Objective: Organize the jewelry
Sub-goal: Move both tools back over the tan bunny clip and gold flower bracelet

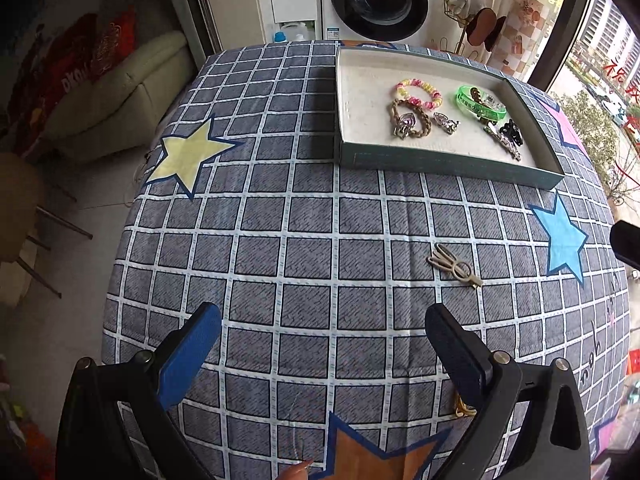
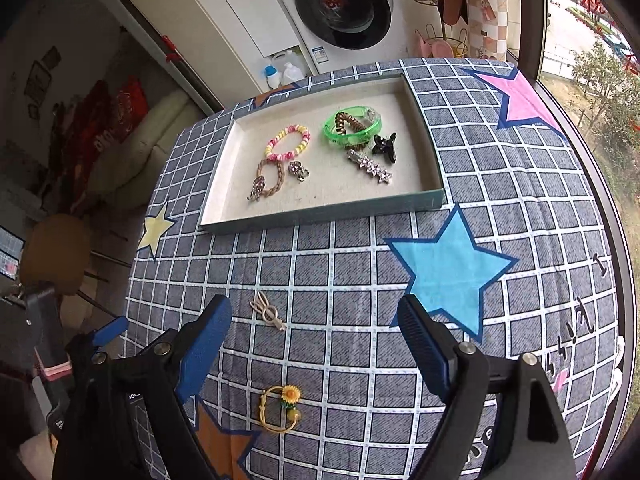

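Note:
A shallow tray stands at the far side of the checked tablecloth. In it lie a pink-and-yellow bead bracelet, a green bangle, a braided bracelet, a black claw clip and a star hair clip. A gold hair clip lies loose on the cloth. A sunflower bracelet lies nearer, between my right gripper's fingers' bases. My left gripper is open over bare cloth. My right gripper is open too, with the gold clip just left of its gap.
The table's left edge drops to the floor, where a chair and a sofa stand. A washing machine is behind the table and a window on the right. The left gripper shows at the right view's left edge.

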Available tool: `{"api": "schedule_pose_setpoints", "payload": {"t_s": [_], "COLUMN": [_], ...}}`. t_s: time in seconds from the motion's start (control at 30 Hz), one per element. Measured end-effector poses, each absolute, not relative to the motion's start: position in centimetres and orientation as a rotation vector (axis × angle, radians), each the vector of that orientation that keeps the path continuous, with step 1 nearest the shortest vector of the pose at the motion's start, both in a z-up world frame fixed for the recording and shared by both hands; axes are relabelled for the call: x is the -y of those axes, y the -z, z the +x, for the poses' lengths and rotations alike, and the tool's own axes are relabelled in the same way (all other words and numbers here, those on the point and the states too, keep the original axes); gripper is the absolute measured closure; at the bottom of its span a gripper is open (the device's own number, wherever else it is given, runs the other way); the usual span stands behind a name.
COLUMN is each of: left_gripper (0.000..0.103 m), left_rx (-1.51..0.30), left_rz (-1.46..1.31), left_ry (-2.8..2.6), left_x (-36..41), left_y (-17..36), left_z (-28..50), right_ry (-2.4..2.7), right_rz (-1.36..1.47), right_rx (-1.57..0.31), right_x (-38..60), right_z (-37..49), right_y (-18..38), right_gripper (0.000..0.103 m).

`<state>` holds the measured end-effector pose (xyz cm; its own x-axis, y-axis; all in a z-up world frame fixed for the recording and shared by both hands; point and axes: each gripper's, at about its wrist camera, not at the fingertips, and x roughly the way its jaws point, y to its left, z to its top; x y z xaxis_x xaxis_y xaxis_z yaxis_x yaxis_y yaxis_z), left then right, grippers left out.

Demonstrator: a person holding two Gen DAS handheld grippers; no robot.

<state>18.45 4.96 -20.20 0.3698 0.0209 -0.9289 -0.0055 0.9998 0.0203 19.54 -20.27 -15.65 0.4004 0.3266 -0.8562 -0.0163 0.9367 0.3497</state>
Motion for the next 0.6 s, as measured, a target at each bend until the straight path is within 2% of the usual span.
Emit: {"api": "schedule_pose_setpoints", "payload": {"t_s": [0.33, 0.6], "left_gripper": [0.000, 0.000], "left_rx": [-1.293, -1.337], "left_rz": [-0.131, -0.203], "left_ry": [0.003, 0.086], "left_x": [-6.2, -3.7], "left_y": [22.9, 24.3], "left_z": [19.1, 21.9], "right_ry": [-0.182, -0.082], "right_rz": [0.275, 0.253], "right_rx": [-1.344, -1.363], "right_x": [17.3, 16.7], "right_z": [14.2, 11.8], "right_y": [21.1, 23.7], "right_gripper": [0.016, 0.016]}}
